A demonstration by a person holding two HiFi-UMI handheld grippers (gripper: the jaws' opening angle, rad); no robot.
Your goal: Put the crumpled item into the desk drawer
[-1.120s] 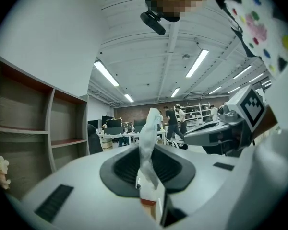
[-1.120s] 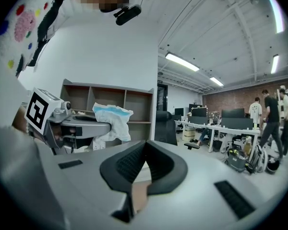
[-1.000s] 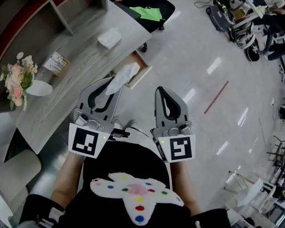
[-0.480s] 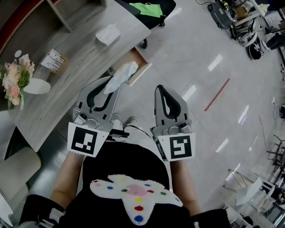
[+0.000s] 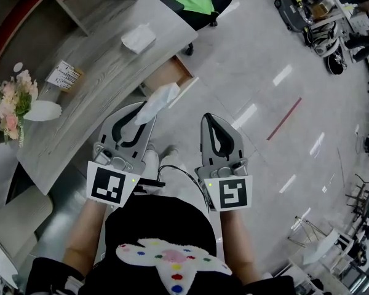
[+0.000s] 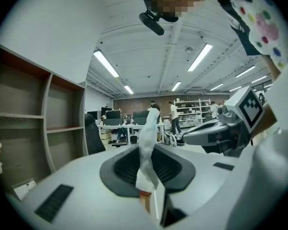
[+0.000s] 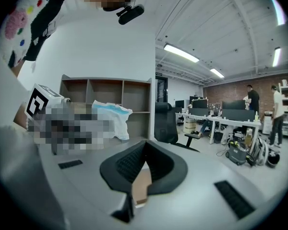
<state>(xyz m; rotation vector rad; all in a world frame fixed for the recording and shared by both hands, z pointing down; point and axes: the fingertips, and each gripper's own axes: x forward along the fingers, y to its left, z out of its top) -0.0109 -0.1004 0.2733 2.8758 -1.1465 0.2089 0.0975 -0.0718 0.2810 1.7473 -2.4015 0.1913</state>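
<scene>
A crumpled white tissue (image 5: pixel 158 98) sticks out from the tips of my left gripper (image 5: pixel 146 114), which is shut on it. In the left gripper view the tissue (image 6: pixel 147 150) stands up between the pads as a twisted strip. It hangs in the air just short of the open desk drawer (image 5: pixel 171 71), whose wooden inside shows under the desk's edge. My right gripper (image 5: pixel 213 119) is beside the left one over the floor, shut with nothing in it. From the right gripper view (image 7: pixel 142 166) the tissue (image 7: pixel 111 118) shows at the left.
The grey desk (image 5: pixel 92 85) carries another white tissue (image 5: pixel 138 37), a small printed card (image 5: pixel 64 75) and a vase of flowers (image 5: pixel 15 103). A black chair with a green cloth (image 5: pixel 194 2) stands past the desk's end. Shelves rise behind the desk. Shiny floor lies to the right.
The desk and drawer have slid up and away in the head view. The tissue's tip, which overlapped the drawer before, now sits just below it. Both grippers keep their grip and spacing.
</scene>
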